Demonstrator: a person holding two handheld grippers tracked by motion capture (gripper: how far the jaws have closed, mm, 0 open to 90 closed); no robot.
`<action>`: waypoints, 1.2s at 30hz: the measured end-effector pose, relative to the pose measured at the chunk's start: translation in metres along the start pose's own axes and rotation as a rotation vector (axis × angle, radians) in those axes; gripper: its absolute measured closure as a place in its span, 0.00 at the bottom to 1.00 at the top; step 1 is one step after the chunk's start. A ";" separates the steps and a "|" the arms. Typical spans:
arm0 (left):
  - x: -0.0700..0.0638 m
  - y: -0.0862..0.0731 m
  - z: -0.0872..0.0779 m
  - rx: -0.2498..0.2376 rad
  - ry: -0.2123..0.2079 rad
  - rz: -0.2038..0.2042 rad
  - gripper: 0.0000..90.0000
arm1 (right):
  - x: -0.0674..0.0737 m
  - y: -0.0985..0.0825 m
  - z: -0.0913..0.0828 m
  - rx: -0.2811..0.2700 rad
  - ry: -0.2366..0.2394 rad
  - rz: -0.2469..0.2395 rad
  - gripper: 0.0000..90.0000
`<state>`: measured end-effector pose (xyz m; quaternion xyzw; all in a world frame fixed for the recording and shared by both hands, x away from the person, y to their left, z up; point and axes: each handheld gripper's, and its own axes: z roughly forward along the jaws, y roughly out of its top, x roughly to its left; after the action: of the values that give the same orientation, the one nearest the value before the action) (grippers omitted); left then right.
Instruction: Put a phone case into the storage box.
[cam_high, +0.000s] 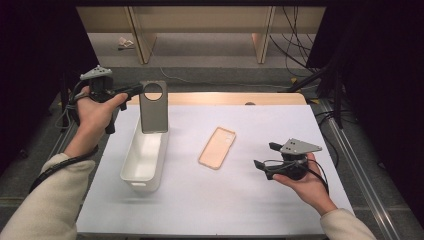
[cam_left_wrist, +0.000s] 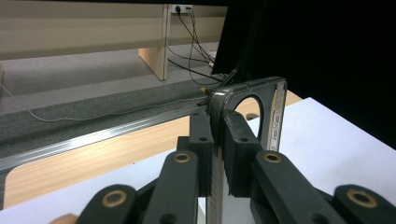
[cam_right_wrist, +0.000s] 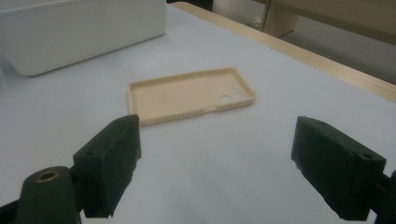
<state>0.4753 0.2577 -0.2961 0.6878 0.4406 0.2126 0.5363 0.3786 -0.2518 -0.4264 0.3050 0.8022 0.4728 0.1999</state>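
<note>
A grey phone case (cam_high: 153, 106) with a round camera hole hangs upright over the far end of the white bin (cam_high: 145, 156). My left gripper (cam_high: 136, 91) is shut on its top left edge. In the left gripper view the jaws pinch the grey phone case (cam_left_wrist: 266, 109) by its rim, and my left gripper (cam_left_wrist: 217, 140) points level. A beige phone case (cam_high: 217, 147) lies open side up at the middle of the white sheet. My right gripper (cam_high: 263, 155) rests open to its right, nothing between the jaws. The right gripper view has the beige phone case (cam_right_wrist: 189, 95) ahead of my right gripper (cam_right_wrist: 217, 158).
The white sheet (cam_high: 250, 200) covers most of the wooden table (cam_high: 225, 98). A corner of the white bin (cam_right_wrist: 79, 32) stands beyond the beige case. Cables (cam_high: 295, 45) and dark stands crowd the floor at the far right. Aluminium rails (cam_high: 350, 150) run along the table's sides.
</note>
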 end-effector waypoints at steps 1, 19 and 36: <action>0.001 0.001 0.000 -0.002 0.001 -0.001 0.92 | 0.000 0.000 0.000 0.002 -0.002 0.000 0.19; 0.017 0.006 0.001 -0.019 0.051 0.023 0.92 | -0.001 -0.001 0.000 -0.001 -0.002 0.002 0.19; 0.031 0.006 0.007 -0.026 0.056 0.049 0.92 | -0.001 -0.001 0.000 0.003 -0.001 0.004 0.19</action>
<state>0.4990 0.2801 -0.2981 0.6851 0.4356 0.2509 0.5273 0.3793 -0.2525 -0.4272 0.3073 0.8020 0.4720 0.1989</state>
